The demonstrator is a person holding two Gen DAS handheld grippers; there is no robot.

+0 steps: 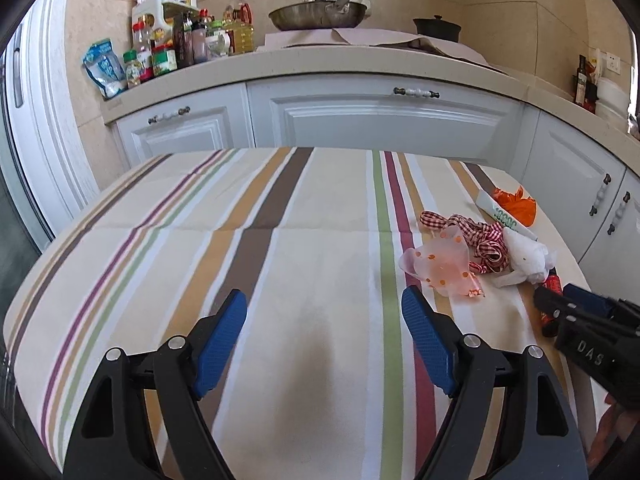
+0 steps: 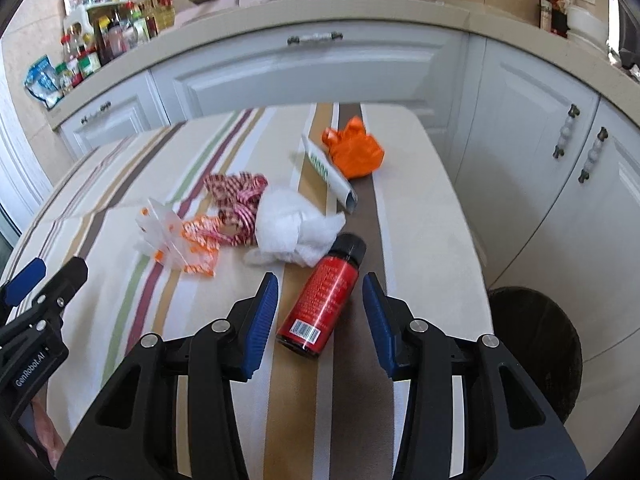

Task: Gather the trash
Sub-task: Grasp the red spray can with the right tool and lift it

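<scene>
A red bottle (image 2: 320,300) with a black cap lies on the striped tablecloth (image 2: 420,240). My right gripper (image 2: 320,284) stands open around it, with a gap between each pad and the bottle. Just beyond lie a crumpled white tissue (image 2: 288,228), a red checked ribbon (image 2: 236,200), a clear wrapper with orange dots (image 2: 172,236), a white tube with green print (image 2: 328,172) and an orange plastic bag (image 2: 356,152). My left gripper (image 1: 324,300) hangs open over bare cloth, left of the wrapper (image 1: 436,264), with nothing between its fingers.
A dark round bin (image 2: 536,344) stands on the floor just past the table's right edge. White cabinets (image 1: 380,120) under a beige counter run behind and to the right. Bottles and jars (image 1: 180,40), a pan (image 1: 320,14) and a black pot (image 1: 438,28) sit on the counter.
</scene>
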